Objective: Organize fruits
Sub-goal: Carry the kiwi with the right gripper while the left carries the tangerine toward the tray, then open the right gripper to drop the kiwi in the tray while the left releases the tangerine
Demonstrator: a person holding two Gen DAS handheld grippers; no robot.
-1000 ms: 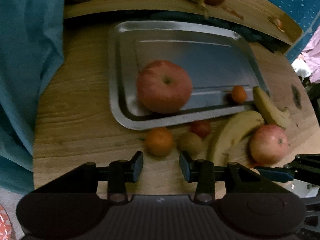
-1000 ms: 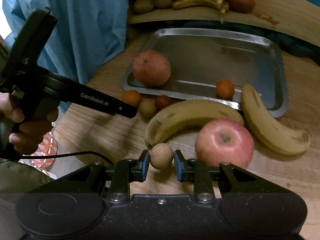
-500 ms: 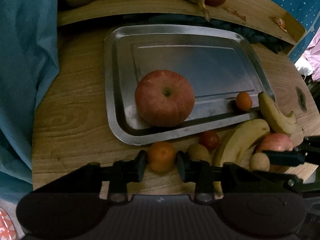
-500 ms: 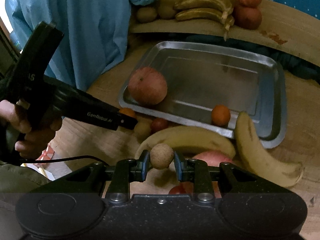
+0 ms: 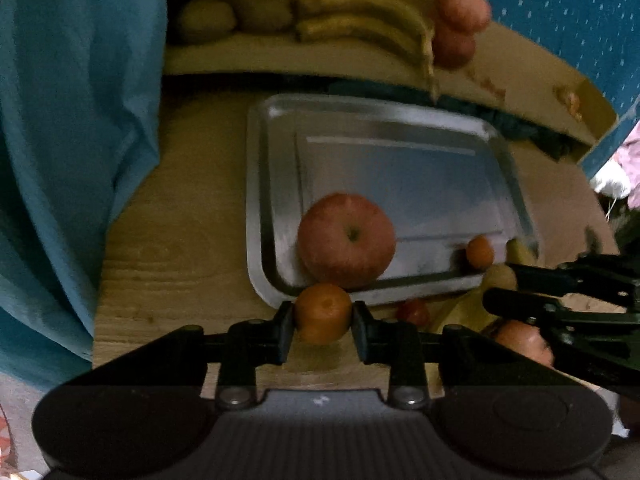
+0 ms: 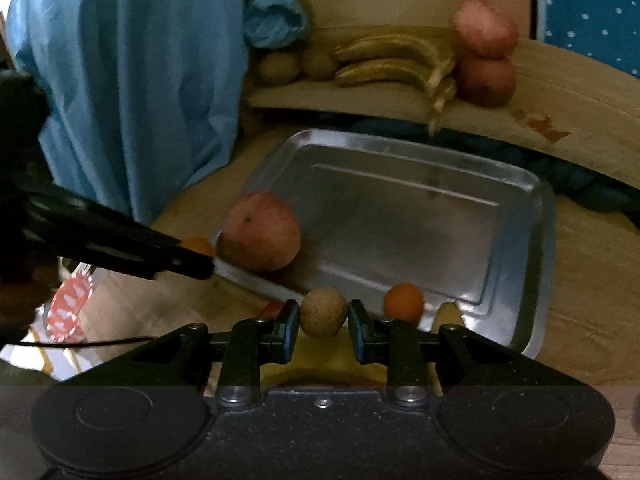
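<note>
The left gripper point(image 5: 323, 318) holds an orange point(image 5: 323, 313). The right gripper point(image 6: 323, 318) holds a small brown fruit point(image 6: 323, 311). Only the right view shows the far apples point(image 6: 485, 56) clearly.

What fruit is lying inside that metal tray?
Inside the tray: one red apple at a near corner and a small orange fruit by the near rim. The right gripper hides some near edge.

— How do your two wrist views look for light?

— Dim and warm. Your metal tray point(image 6: 516, 292) catches soft glare along its rim and a pale sheen on its floor point(image 5: 400, 168).

— And sharpness?

— Motion blur smears the bananas point(image 5: 360, 26) and apples point(image 6: 484, 56) at the far side. Fisheye bending curves the tabletop's edges point(image 5: 132, 264), and black vignette fills your corners.
</note>
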